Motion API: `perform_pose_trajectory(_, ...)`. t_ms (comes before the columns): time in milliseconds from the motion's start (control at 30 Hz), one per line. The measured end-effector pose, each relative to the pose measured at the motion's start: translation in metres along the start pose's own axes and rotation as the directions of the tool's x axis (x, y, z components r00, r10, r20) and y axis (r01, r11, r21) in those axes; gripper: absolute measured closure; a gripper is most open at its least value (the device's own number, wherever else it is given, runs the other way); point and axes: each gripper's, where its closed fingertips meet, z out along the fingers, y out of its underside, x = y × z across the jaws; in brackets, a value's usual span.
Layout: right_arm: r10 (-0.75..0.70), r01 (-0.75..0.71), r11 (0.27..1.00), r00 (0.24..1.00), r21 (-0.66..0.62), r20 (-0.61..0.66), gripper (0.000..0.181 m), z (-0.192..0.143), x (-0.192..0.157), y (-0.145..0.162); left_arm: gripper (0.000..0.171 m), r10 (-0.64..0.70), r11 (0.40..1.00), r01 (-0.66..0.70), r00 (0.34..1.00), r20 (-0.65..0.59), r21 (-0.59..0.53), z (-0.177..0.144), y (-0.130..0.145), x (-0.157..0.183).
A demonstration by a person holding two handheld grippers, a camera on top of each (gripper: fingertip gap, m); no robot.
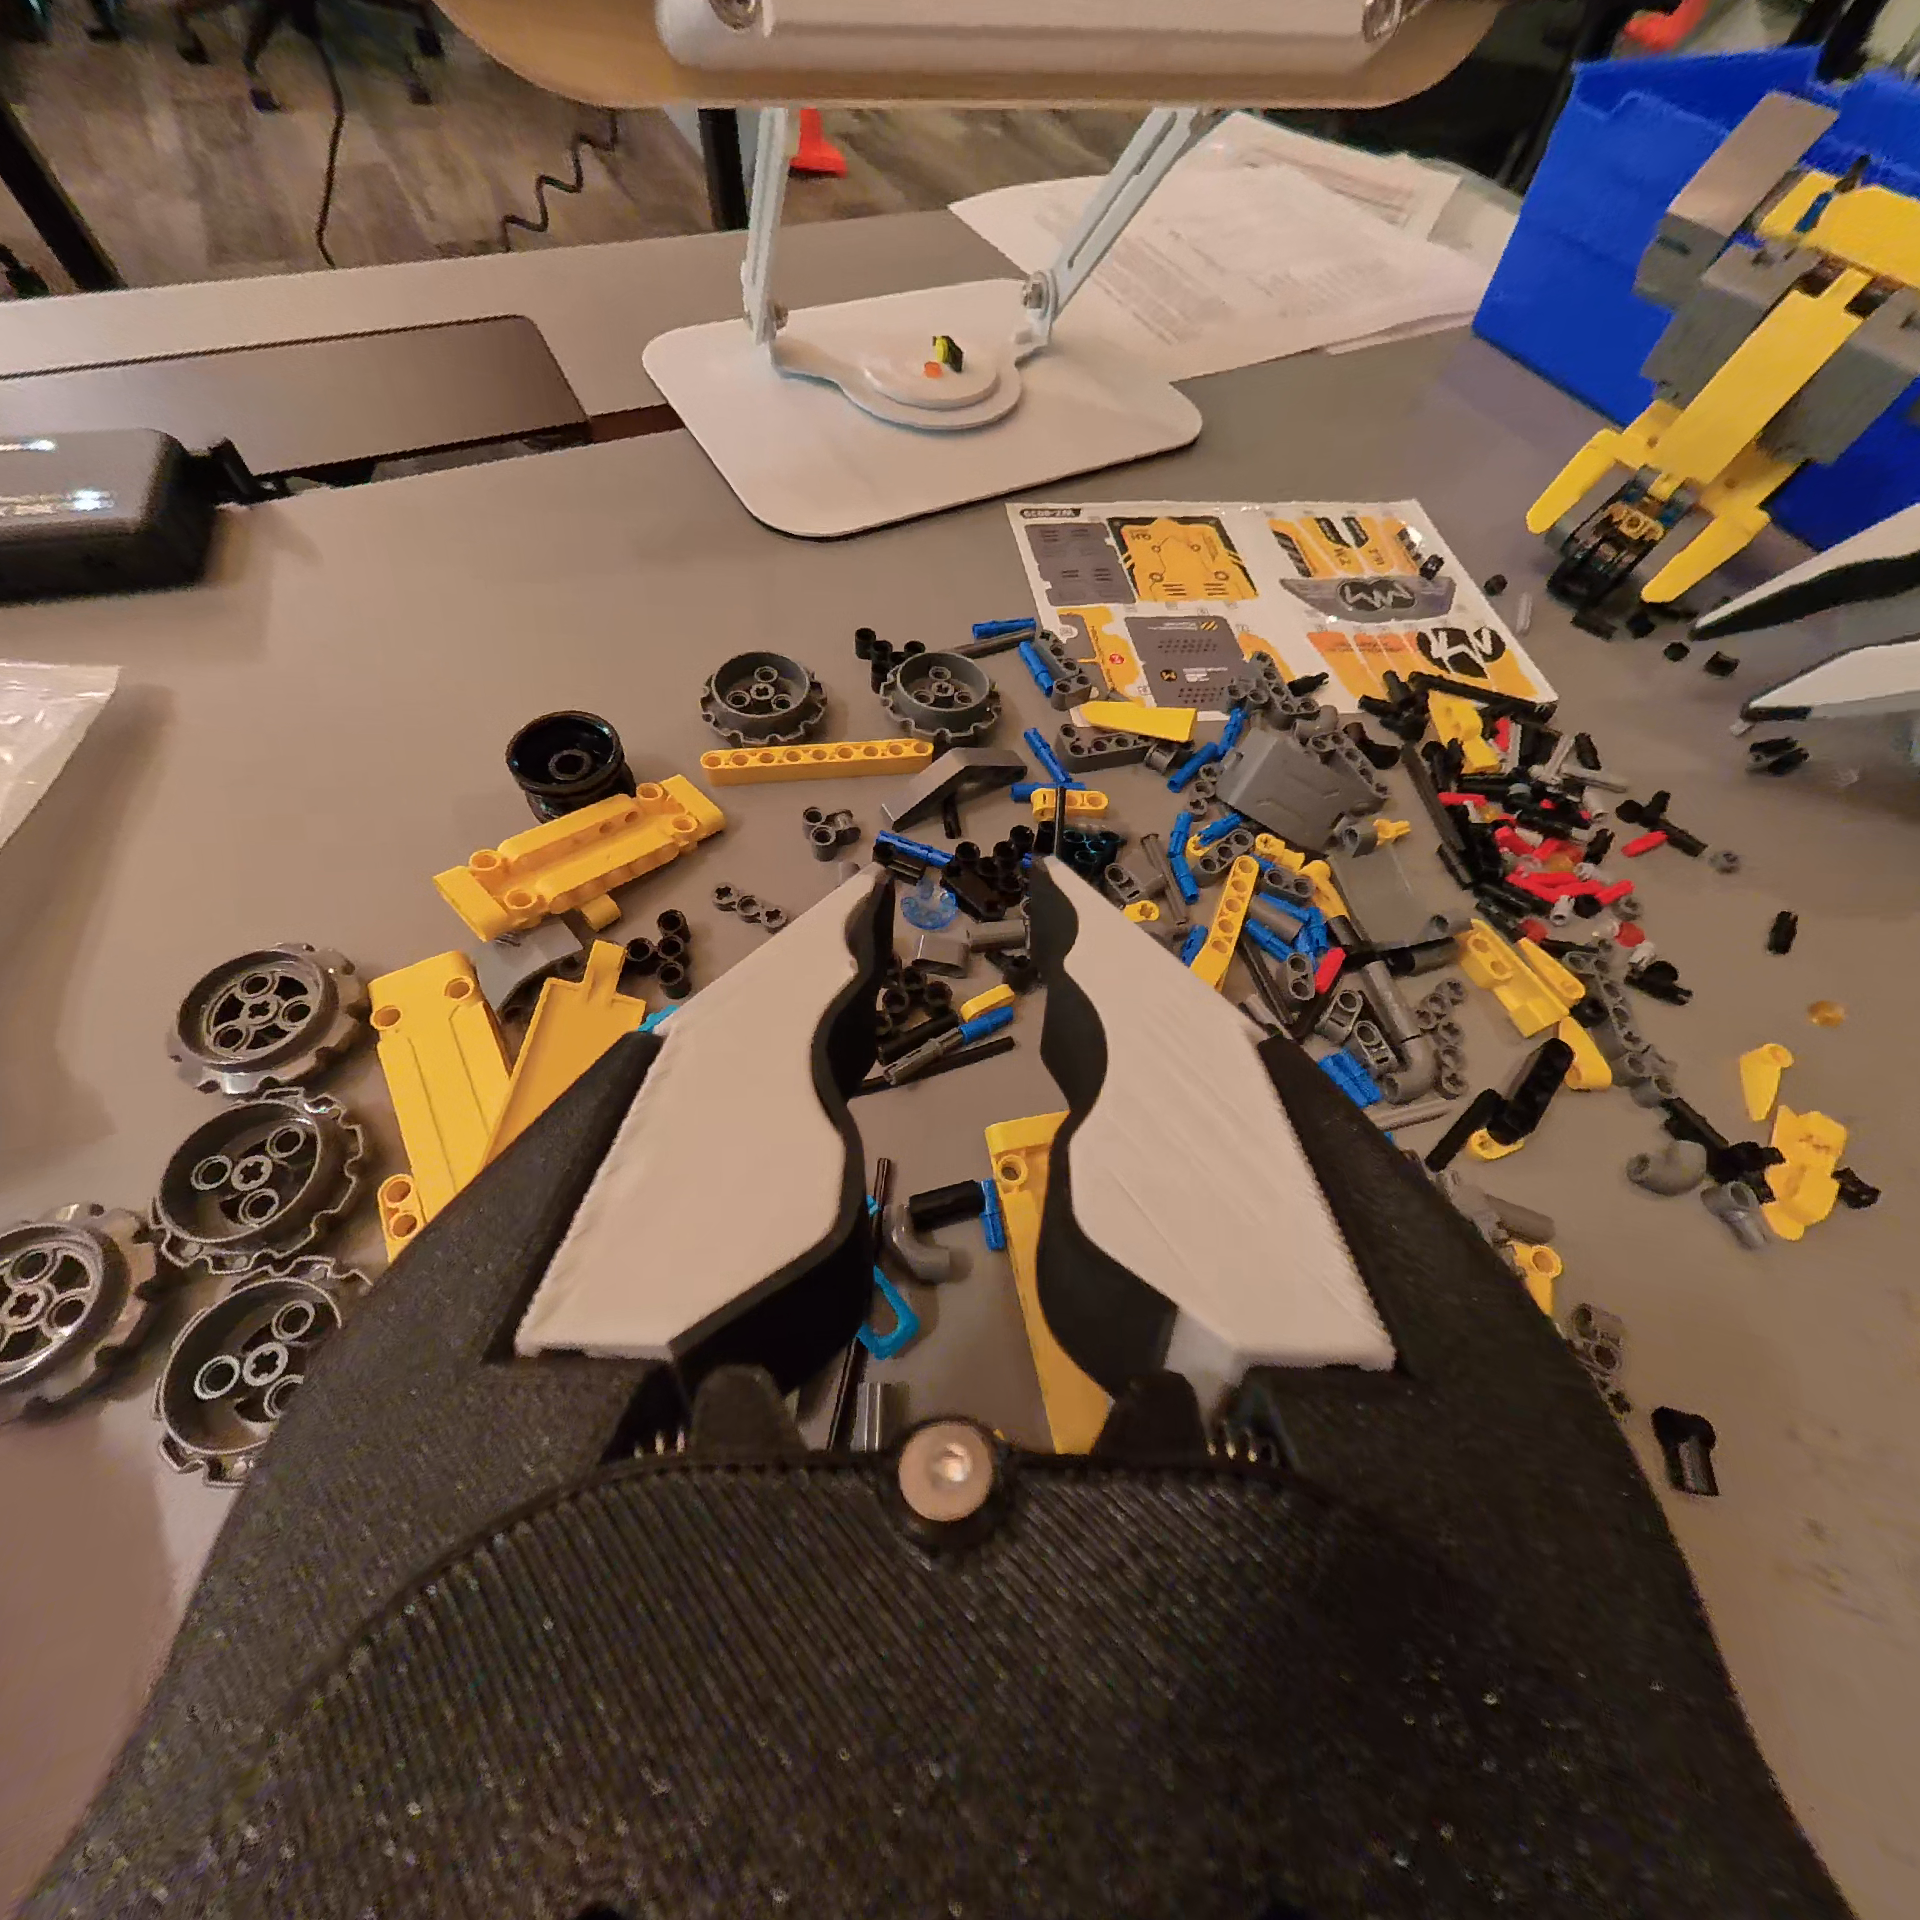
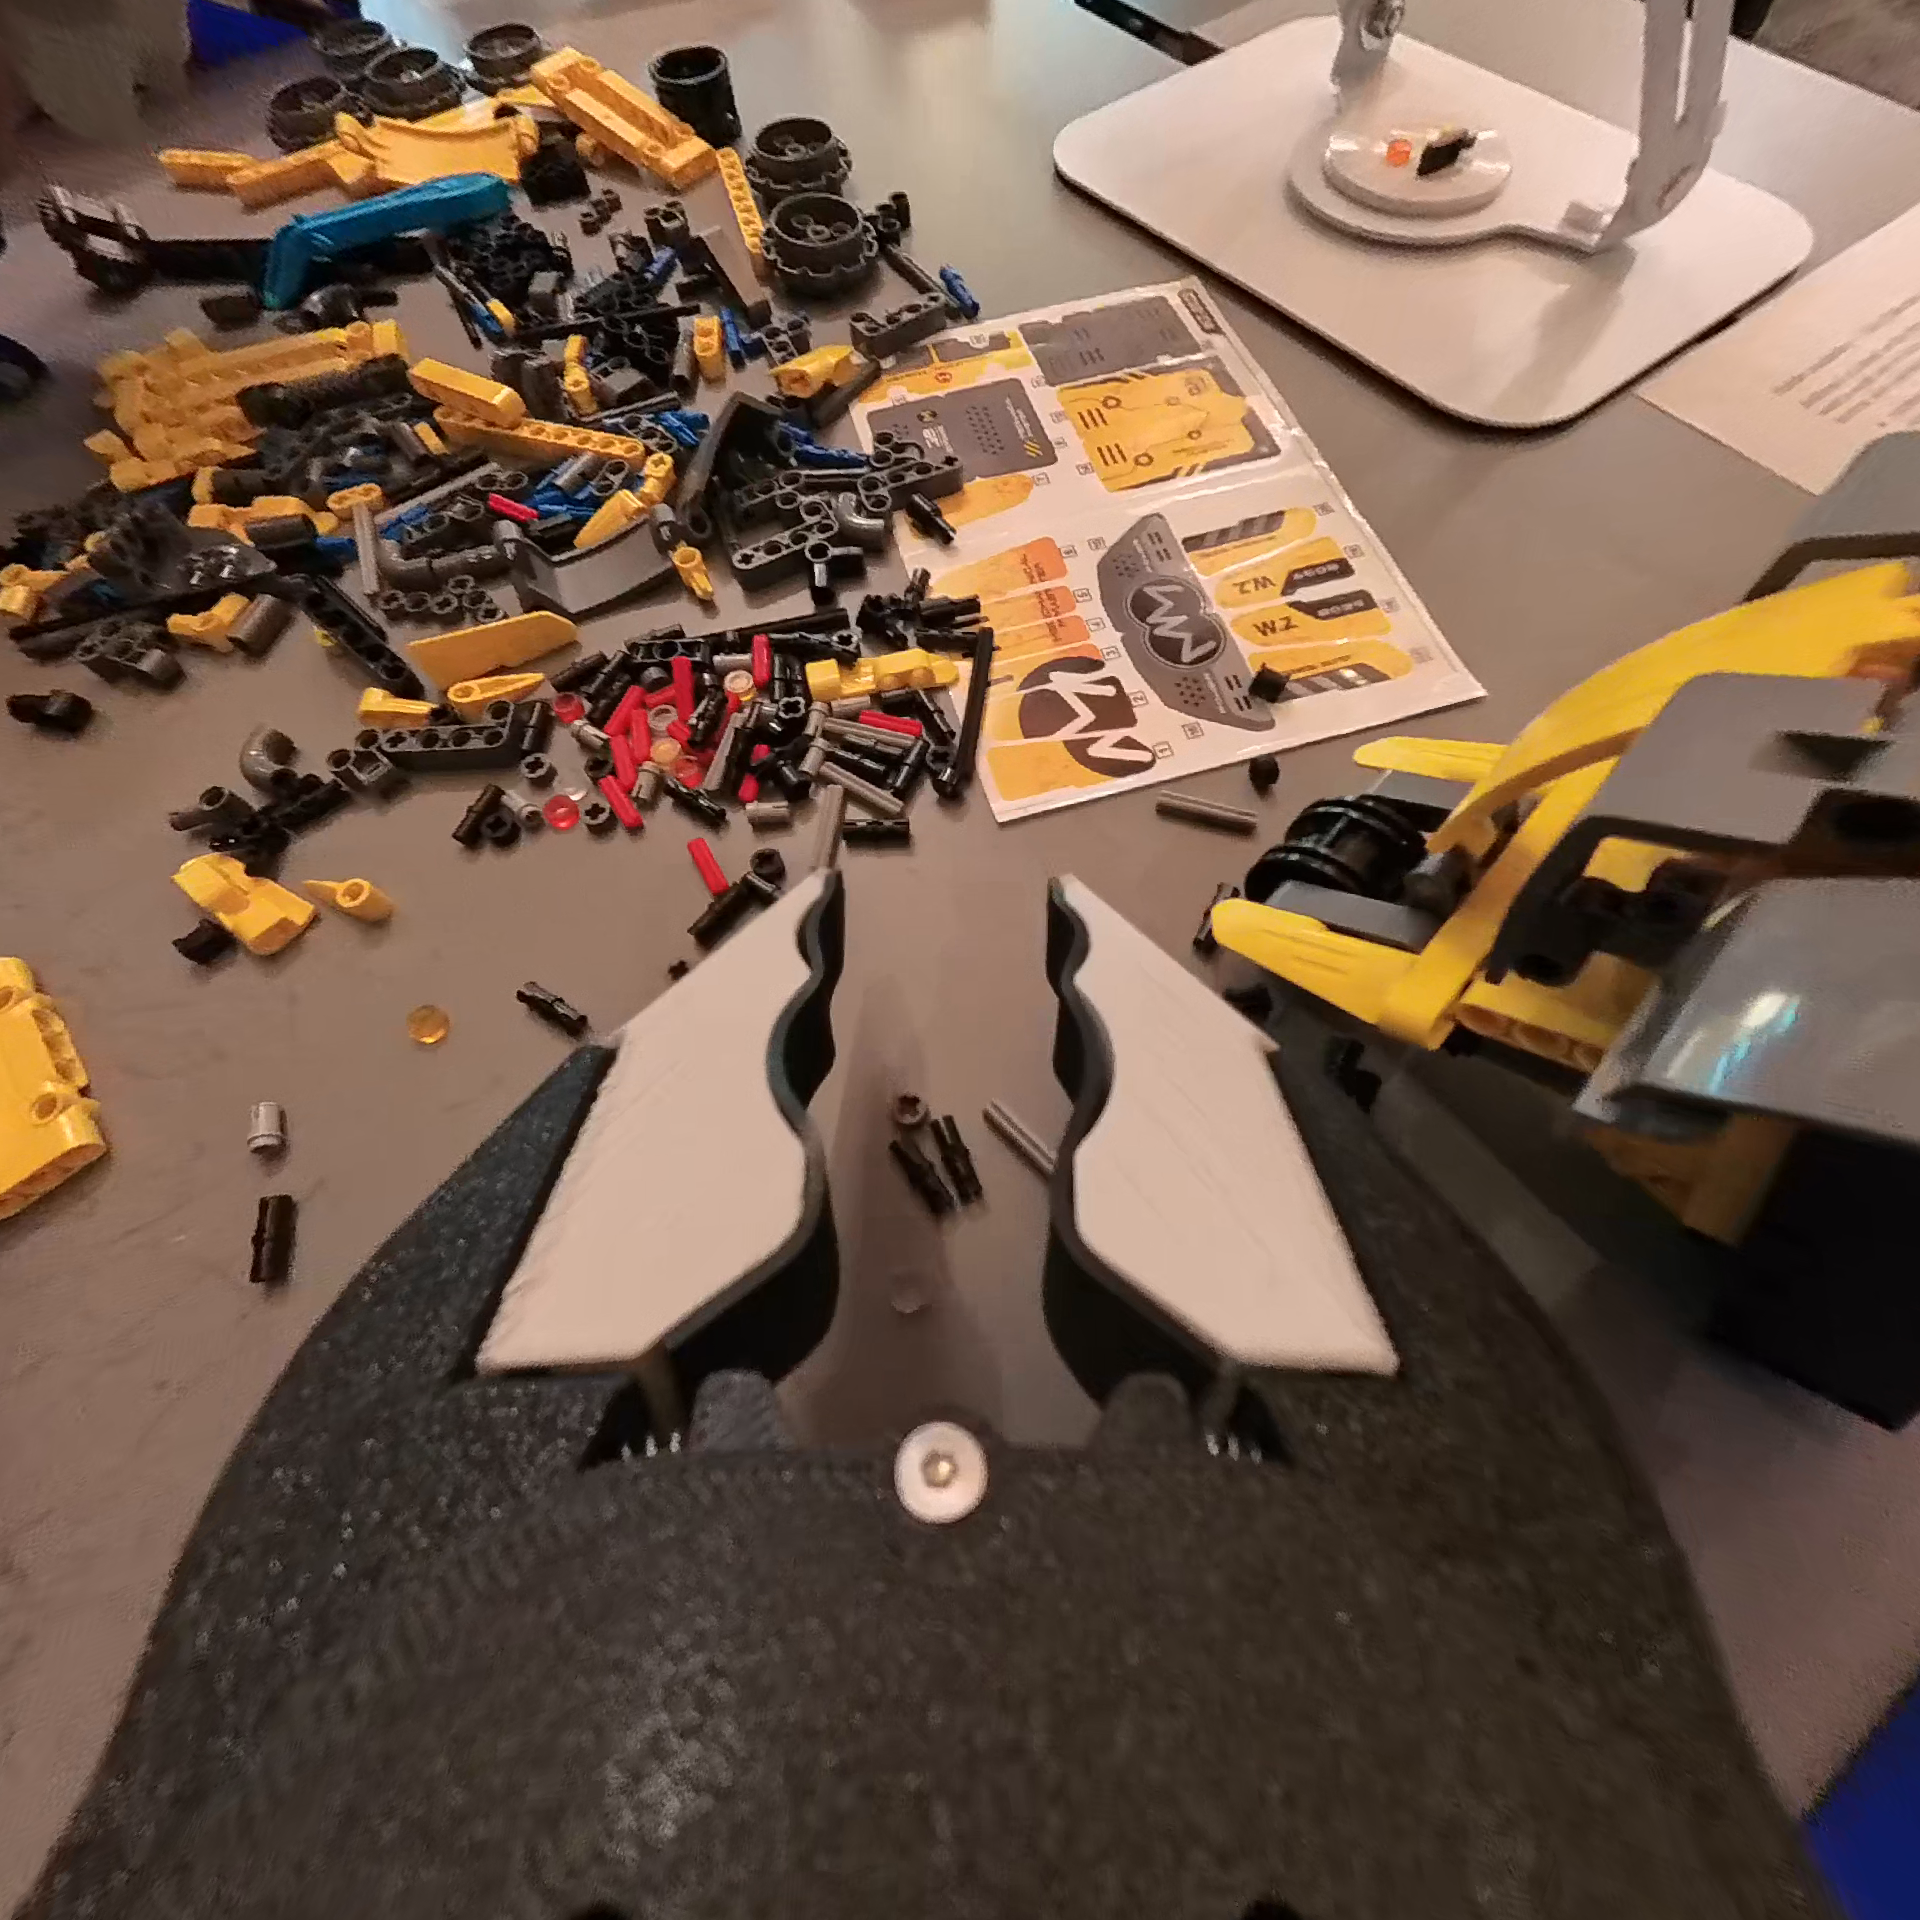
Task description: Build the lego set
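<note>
Loose lego parts point(image 1: 1299, 852) in yellow, black, grey, blue and red lie spread over the grey table point(image 1: 364, 675). My left gripper point(image 1: 961, 868) is open and empty, held over the pile near small black pins. A part-built yellow and grey model point(image 1: 1745, 364) stands at the far right, and it shows close on the right in the right wrist view point(image 2: 1621, 914). My right gripper point(image 2: 940, 894) is open and empty above bare table, with a few black pins point(image 2: 935, 1158) between its fingers. A sticker sheet point(image 2: 1174, 540) lies beyond it.
Several grey gear wheels point(image 1: 249, 1174) lie at the left. A white stand base point(image 1: 925, 416) sits at the back middle, under a wooden board. A blue bin point(image 1: 1621, 229) stands behind the model. Papers point(image 1: 1268, 239) lie at the back. A black case point(image 1: 94, 509) is at far left. There is about 30 centimetres between the tips of the two grippers.
</note>
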Motion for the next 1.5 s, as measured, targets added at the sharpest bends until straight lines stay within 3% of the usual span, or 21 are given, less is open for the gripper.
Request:
perform_pose_trajectory(433,0.116,-0.117,0.993,0.992,0.021,0.046,0.141,-0.004,0.004,-0.001,0.141,0.05,0.997,-0.051,0.999,-0.009,-0.051,0.006,0.009,0.006)
perform_pose_trajectory(600,0.091,-0.091,0.996,0.995,0.005,0.041,0.141,-0.002,0.002,0.001,0.142,0.087,0.996,-0.086,0.994,0.062,-0.011,0.002,0.001,-0.001)
perform_pose_trajectory(1500,0.054,-0.053,0.998,0.997,-0.032,0.052,0.139,0.002,-0.003,0.005,0.14,0.068,0.998,-0.068,0.997,0.031,-0.008,0.003,0.0,0.001)
